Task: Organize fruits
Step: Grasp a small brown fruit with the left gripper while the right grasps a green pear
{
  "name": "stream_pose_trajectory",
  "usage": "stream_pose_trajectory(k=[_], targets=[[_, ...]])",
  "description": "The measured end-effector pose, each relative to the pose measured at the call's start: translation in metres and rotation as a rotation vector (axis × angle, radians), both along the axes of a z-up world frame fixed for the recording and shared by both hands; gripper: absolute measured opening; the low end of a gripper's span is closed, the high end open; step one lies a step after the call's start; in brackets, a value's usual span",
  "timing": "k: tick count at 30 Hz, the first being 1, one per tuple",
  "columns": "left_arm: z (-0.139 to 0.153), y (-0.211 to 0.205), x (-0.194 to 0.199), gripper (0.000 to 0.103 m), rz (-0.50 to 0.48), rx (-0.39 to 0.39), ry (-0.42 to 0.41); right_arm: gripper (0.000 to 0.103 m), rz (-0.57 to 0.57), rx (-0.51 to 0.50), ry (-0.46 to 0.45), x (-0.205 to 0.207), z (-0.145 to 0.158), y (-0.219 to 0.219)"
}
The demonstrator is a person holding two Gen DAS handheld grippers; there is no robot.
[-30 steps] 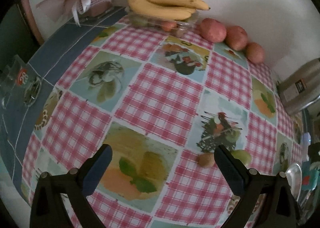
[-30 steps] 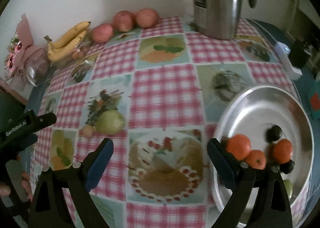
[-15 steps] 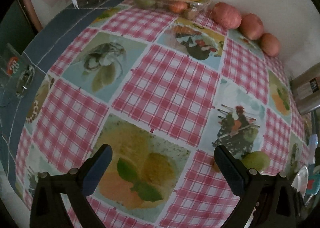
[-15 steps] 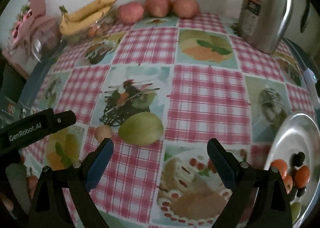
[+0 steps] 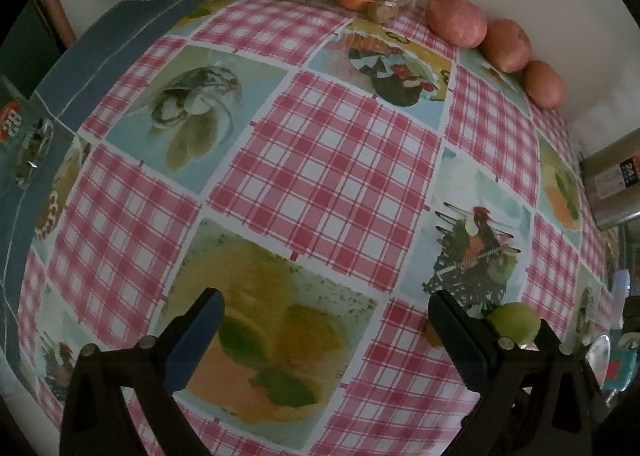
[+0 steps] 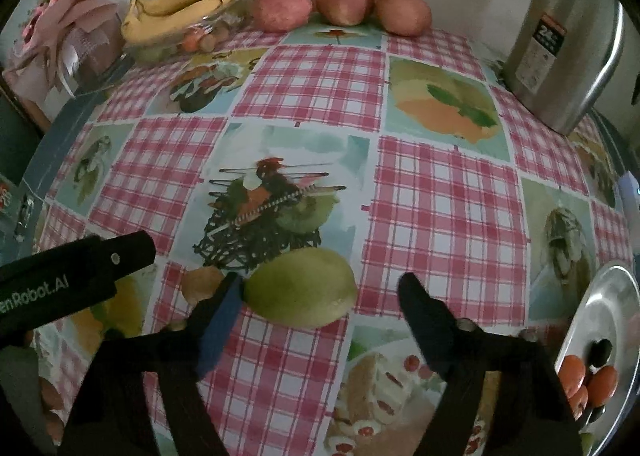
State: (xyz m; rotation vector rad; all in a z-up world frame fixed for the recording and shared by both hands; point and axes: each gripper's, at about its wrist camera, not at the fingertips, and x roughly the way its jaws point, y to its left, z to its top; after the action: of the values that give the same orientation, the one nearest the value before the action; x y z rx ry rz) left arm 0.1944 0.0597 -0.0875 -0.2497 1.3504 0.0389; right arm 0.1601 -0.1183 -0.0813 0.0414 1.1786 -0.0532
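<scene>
Fruit scattered over the checked cloth (image 6: 440, 196). Green fruit (image 6: 300, 288) sitting between the right claw (image 6: 320, 292) fingers, touching or almost touching the blue-padded finger (image 6: 220, 312) on its left, well clear of the other. Jaws have just been closing, not yet pressing from both sides, so nothing gripped. Small brown fruit (image 6: 202, 284) just outside that padded finger, close enough to get nudged. Left claw (image 5: 326, 320) spread wide over bare cloth, nothing between its fingers; green fruit (image 5: 514, 322) just past its far finger.

Farther ahead of the right claw, by the wall: bananas (image 6: 188, 4) on a clear tray, 3 red apples (image 6: 344, 4), steel jug (image 6: 560, 44). Off to the right of the claw: steel bowl (image 6: 600, 296) with orange and dark fruit inside.

Step in hand, by the look of it: gripping the green fruit. Best done by shifting the claw slightly right to centre the fruit, so both pads meet it across its widest part, not a tapering end. Closing slowly, since a round smooth skin probably rolls or squirts out under an off-centre squeeze. Dropping low enough for pads to sit at mid-height, short of scraping the cloth. Keeping the padded finger off the brown fruit. Keeping the left claw out of the path, given how near it hangs. Likely goal afterwards: the bowl, though the sorting scheme cannot be told.
</scene>
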Motion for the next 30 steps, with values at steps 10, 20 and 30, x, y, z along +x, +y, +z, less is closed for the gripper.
stream_pose_trajectory(k=[10,20,30], targets=[[-0.005,-0.007,0.001,0.103,-0.013,-0.045,0.034,0.058,0.03,0.019,-0.006,-0.002,0.0,0.006],[-0.006,-0.027,0.001,0.098,-0.061,-0.086,0.043,0.058,-0.046,0.077,0.009,-0.01,0.0,-0.023],[-0.005,-0.056,0.001,0.075,-0.13,-0.11,0.026,0.058,-0.07,0.062,0.019,-0.018,0.002,-0.031]])
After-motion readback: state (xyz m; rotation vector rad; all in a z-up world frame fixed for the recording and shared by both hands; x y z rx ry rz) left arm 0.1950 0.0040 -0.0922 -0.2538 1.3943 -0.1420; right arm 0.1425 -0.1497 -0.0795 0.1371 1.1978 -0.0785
